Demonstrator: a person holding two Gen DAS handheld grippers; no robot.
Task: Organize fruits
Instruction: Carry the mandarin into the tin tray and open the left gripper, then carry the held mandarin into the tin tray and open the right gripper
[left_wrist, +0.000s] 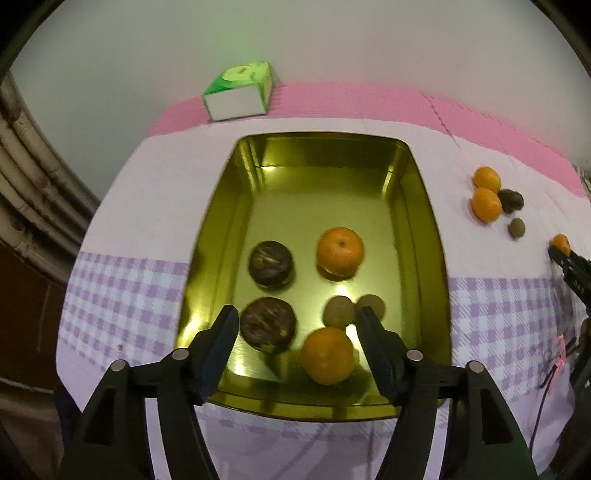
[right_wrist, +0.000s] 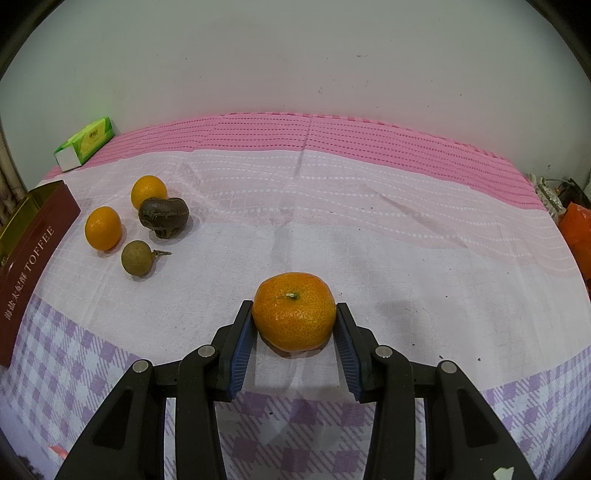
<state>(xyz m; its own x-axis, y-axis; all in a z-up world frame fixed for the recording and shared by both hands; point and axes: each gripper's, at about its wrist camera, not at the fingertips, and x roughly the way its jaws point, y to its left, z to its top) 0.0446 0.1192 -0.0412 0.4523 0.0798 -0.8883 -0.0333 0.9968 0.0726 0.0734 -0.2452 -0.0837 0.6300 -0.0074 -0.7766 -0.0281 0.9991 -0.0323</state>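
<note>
A gold tin tray holds two mandarins, two dark brown fruits and two small brown longans. My left gripper is open and empty, hovering over the tray's near end. My right gripper is shut on a mandarin resting on the cloth; it also shows in the left wrist view. Two mandarins, a dark fruit and a longan lie on the cloth to the left.
A green tissue box sits at the far edge by the white wall. The tray's red outer side reads TOFFEE. A pink and lilac checked cloth covers the table. Orange clutter lies at the far right.
</note>
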